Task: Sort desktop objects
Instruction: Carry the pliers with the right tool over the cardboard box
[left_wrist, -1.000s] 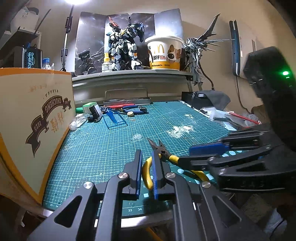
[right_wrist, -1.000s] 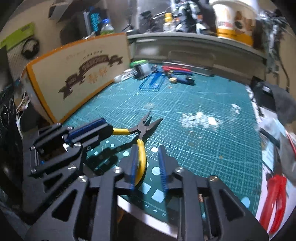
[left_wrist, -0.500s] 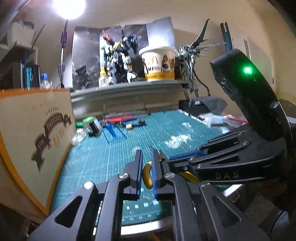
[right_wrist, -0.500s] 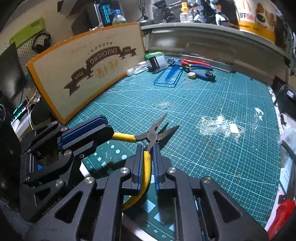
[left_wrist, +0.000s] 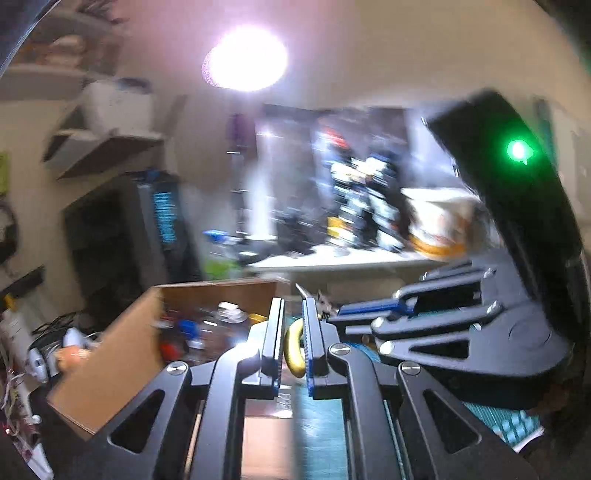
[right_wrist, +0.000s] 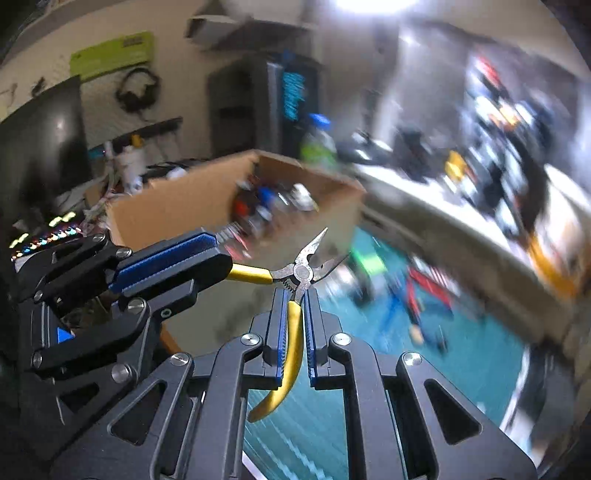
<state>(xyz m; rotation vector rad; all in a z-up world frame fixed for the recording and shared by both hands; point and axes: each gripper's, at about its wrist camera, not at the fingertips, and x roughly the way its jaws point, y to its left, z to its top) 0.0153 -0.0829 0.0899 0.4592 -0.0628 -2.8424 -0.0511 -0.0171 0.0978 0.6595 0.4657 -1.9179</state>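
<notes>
yellow-handled needle-nose pliers (right_wrist: 295, 280) held in the air between two hand-held grippers, above the near edge of a teal cutting mat (right_wrist: 461, 362) on the counter. the pliers have two curved yellow sleeved handles, a steel pivot with a round rivet, a small return spring just behind it, and slim tapered steel jaws standing slightly parted, tips pointing up and away from the right wrist camera. the right hand-held gripper (right_wrist: 294, 325) is clenched on one yellow handle, which runs down between its blue ribbed pads and curls out below them. the left hand-held gripper (right_wrist: 199, 258) enters from the left in the right wrist view and grasps the other handle, which disappears between its blue pads; only a short yellow stretch shows between pad and pivot. in the left wrist view the same left hand-held gripper (left_wrist: 293, 339) shows a yellow handle (left_wrist: 293, 350) pressed against its right pad (the jaw tips are only just visible above the fingers), and the right hand-held gripper (left_wrist: 369, 314) crosses in from the right, with a green indicator light (left_wrist: 519, 150) glowing on the black body above it. beyond the pliers stands an open cardboard box (right_wrist: 177, 206) holding blurred small items. a bright ceiling lamp (left_wrist: 245, 59) is overhead. both views are motion-blurred; a vertical strip of cyan lettering (right_wrist: 293, 96) on a dark panel and a green sign (right_wrist: 114, 55) on the wall are too smeared to read.
</notes>
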